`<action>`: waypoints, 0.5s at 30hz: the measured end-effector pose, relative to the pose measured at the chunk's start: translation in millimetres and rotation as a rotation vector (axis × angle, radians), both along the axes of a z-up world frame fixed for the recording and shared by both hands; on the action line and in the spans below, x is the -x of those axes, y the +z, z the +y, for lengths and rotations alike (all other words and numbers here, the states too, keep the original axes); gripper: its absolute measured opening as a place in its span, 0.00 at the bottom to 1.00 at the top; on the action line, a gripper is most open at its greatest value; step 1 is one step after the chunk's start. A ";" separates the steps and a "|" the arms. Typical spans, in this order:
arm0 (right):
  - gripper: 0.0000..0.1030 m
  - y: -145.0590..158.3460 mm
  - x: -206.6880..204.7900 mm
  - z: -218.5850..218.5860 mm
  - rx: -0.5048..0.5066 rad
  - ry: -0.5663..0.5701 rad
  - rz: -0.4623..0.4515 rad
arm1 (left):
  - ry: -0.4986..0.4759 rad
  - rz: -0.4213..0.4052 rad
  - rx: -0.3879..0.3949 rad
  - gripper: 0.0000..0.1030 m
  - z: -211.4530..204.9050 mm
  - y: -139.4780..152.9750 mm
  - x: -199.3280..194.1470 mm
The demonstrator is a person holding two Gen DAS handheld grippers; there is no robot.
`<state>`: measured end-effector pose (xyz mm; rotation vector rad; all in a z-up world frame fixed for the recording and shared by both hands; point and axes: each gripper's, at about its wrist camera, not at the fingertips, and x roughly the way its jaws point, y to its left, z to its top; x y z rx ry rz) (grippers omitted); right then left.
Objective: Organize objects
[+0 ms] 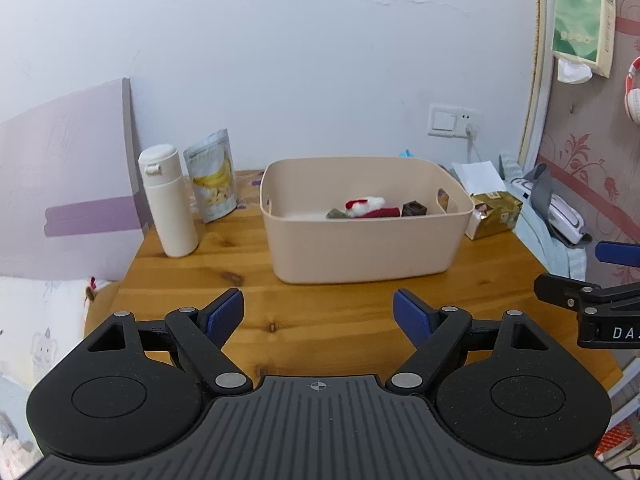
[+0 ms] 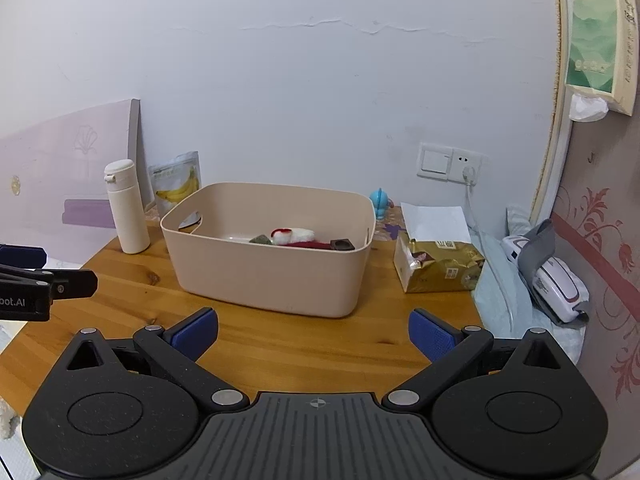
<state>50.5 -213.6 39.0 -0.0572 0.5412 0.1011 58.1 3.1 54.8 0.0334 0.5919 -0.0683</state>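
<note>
Sitting straight ahead of both sets of jaws, a beige plastic bin (image 1: 362, 240) rests on the wooden surface (image 1: 320, 320) and holds a small red-and-white plush (image 1: 366, 207), a grey-green lump (image 1: 335, 213) touching the plush on its left, and a dark brown block (image 1: 414, 209) at the plush's right end. All three lie on the bin floor, toward the far right of the left jaws' view.

The left gripper (image 1: 319, 312) hovers over the near edge of the surface with its blue-padded jaws spread wide and nothing between them. The right gripper (image 2: 313, 334) is likewise spread and empty, just beside the left one; each shows at the edge of the other's view.

Ahead and left of the jaws, beyond the bin's left side, a white flip-top bottle (image 1: 168, 200) stands upright, and just behind it leans a silver pouch (image 1: 214, 176) printed with bananas; its text is too small to read. Ahead and right of the jaws, beside the bin's right wall, a gold tissue pack (image 2: 438, 266) lies with a white sheet pulled up from it; its print is unreadable. High on the right hangs a green tissue pack (image 2: 600, 44) marked "1280". The left gripper's body, seen from the right wrist, carries the letters "bot.AI"; the right one's shows "DA"
</note>
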 end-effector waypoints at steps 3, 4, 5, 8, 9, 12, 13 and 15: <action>1.00 -1.0 9.9 -0.4 -0.003 -0.005 0.001 | 0.003 -0.004 -0.008 0.81 -0.1 -0.1 8.4; 1.00 -1.2 13.6 -1.0 -0.005 -0.007 0.002 | 0.004 -0.007 -0.010 0.81 0.1 -0.1 11.5; 1.00 -1.3 16.3 -1.2 -0.007 -0.008 0.002 | 0.006 -0.010 -0.013 0.81 0.0 0.2 14.6; 1.00 -2.0 25.3 -1.0 -0.008 -0.015 0.002 | 0.007 -0.017 -0.017 0.82 0.2 0.1 22.9; 1.00 -2.1 27.7 -0.9 -0.007 -0.017 0.004 | 0.006 -0.019 -0.017 0.83 0.2 0.1 25.8; 1.00 -1.7 35.4 -0.9 -0.006 -0.026 0.004 | 0.004 -0.022 -0.019 0.84 0.2 0.5 33.0; 1.00 -1.4 38.3 -1.1 -0.006 -0.029 0.004 | 0.004 -0.023 -0.019 0.84 0.4 0.8 35.3; 1.00 -0.9 42.6 -1.3 -0.006 -0.032 0.005 | 0.002 -0.026 -0.015 0.85 1.7 0.9 40.1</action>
